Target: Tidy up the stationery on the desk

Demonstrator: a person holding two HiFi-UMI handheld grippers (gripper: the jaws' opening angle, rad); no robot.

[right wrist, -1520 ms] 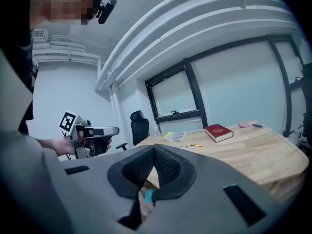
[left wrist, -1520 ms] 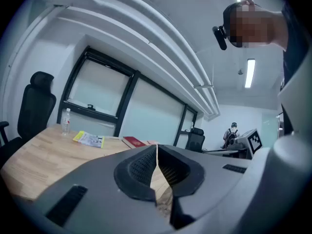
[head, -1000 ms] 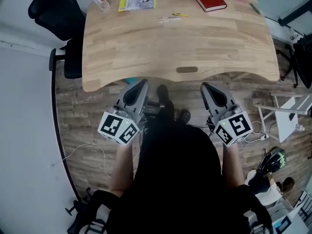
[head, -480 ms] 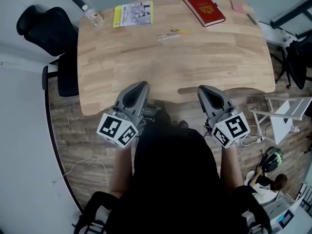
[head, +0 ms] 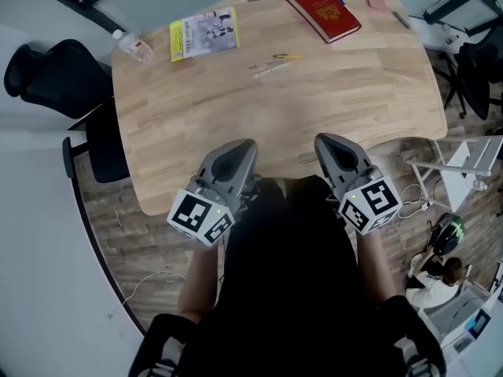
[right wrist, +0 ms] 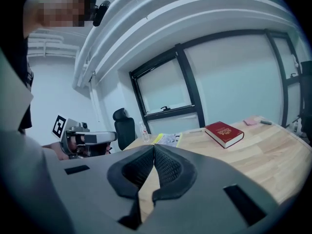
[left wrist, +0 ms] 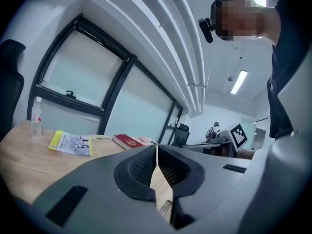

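Well beyond the right gripper (head: 322, 140) lies a book (head: 323, 11).

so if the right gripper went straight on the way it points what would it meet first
Probably bare desk: the right gripper, shut and empty, points slightly down across the wood. Beyond its tips the line runs toward the booklet, perhaps past the pens; depth is unclear.

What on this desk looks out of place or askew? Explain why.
The red book and the booklet lie crooked near the desk's far edge. A yellow pen and a pale pen lie loose further in. Nothing looks spilled or damaged.
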